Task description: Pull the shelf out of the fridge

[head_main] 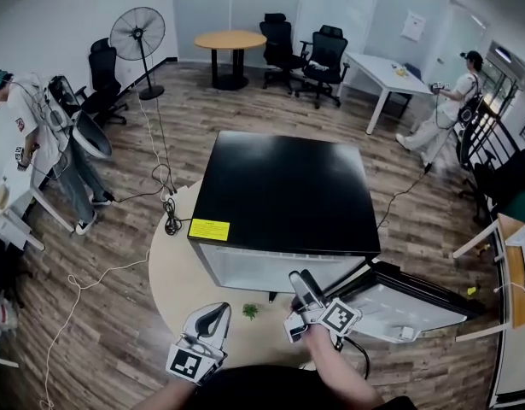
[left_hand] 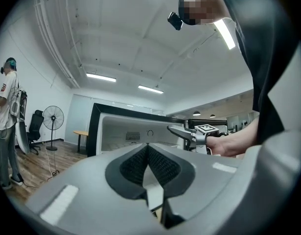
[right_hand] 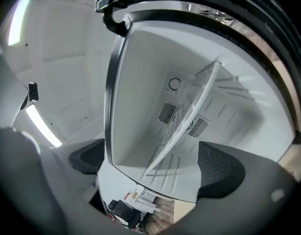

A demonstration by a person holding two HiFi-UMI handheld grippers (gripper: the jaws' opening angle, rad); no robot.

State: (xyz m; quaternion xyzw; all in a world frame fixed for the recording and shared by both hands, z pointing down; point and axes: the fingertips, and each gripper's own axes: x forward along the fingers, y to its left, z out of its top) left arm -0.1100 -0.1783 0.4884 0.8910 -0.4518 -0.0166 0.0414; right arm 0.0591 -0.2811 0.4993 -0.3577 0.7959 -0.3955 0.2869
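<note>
White shelf (right_hand: 189, 116) lies at twelve o'clock of the right tool (right_hand: 152, 160), the nearer one, jaws spread and empty; its edge slants across them. Left tool (left_hand: 148, 148) is clenched on nothing.

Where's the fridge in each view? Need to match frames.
Head view: fridge at centre, seen from above, black top, opening toward the camera.
Left gripper view: centre-left, black-framed white cavity.
Right gripper view: fills the centre, looking into the open cavity.
Shared landmark: the back-wall vent, in both gripper views; the head view does not show it.
</note>
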